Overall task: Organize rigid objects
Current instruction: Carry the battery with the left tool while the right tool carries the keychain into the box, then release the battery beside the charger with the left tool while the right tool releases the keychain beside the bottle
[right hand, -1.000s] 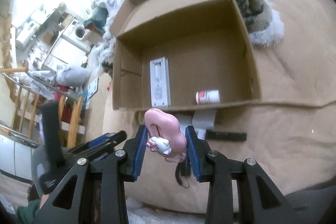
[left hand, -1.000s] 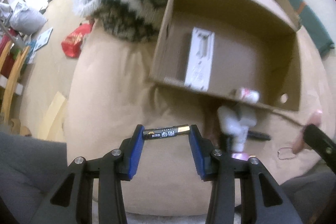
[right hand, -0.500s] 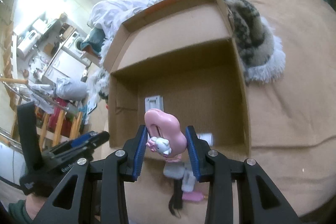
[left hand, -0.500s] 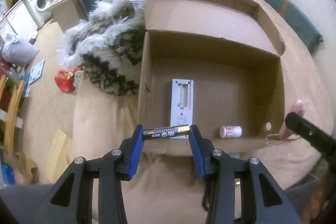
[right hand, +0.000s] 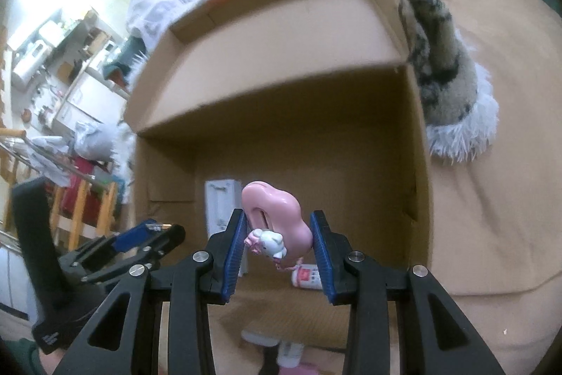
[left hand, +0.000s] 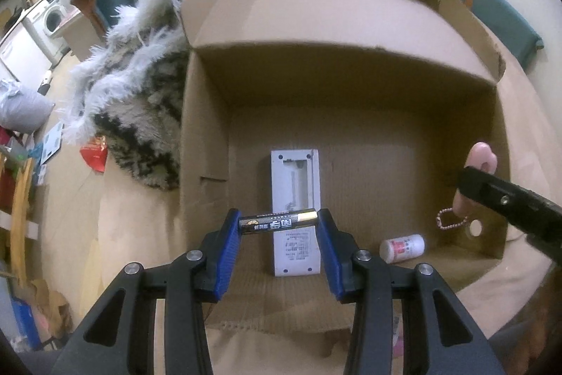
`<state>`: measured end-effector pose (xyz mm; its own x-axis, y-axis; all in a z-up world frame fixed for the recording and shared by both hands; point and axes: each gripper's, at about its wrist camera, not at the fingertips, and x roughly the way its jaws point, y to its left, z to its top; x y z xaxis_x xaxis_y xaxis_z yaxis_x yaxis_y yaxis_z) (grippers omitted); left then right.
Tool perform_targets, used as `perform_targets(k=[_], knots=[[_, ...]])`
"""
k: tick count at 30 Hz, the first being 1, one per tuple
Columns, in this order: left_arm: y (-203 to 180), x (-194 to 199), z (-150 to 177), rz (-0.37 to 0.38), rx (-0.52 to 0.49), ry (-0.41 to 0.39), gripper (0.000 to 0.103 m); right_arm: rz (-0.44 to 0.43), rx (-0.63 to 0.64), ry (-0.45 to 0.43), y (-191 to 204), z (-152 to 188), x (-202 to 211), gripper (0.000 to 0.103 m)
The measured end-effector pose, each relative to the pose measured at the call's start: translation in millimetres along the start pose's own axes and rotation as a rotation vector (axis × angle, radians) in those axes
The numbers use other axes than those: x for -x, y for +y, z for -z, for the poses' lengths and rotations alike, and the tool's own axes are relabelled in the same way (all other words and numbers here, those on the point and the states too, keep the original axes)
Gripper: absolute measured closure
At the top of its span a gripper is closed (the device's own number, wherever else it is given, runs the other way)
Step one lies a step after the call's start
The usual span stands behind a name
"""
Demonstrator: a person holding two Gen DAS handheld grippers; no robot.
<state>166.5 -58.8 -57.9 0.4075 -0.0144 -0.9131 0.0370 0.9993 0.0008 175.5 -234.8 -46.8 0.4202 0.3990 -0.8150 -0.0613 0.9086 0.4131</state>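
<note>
The left hand-held gripper [left hand: 279,224] pinches a black-and-gold cylindrical battery [left hand: 278,222] end to end over the open brown cardboard box [left hand: 203,143]; the right hand-held gripper [right hand: 277,236] is closed on a pink plastic charm toy [right hand: 277,217] there too. Held only by its tips, the battery could likely pivot loose, or roll once released.

Tan-covered bed [right hand: 498,206] bears open cardboard box [left hand: 210,143]; furry patterned blanket [left hand: 140,115] beside it.

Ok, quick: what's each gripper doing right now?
Left gripper: shut on the battery, held crosswise.
Right gripper: shut on the pink keychain toy.
</note>
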Motion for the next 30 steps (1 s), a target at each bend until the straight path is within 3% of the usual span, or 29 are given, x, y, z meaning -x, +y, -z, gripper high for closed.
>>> perform_targets(k=[17,30], knots=[[-9.4,-33.8,14.1,0.001,-0.049,0.022,0.063,0.057,0.022,0.121,3.4,10.4,-44.2,0.064],[-21.6,-36.2,14.7,-0.013,-0.074,0.010,0.063,0.086,0.009,0.133,2.0,8.7,-51.7,0.064]])
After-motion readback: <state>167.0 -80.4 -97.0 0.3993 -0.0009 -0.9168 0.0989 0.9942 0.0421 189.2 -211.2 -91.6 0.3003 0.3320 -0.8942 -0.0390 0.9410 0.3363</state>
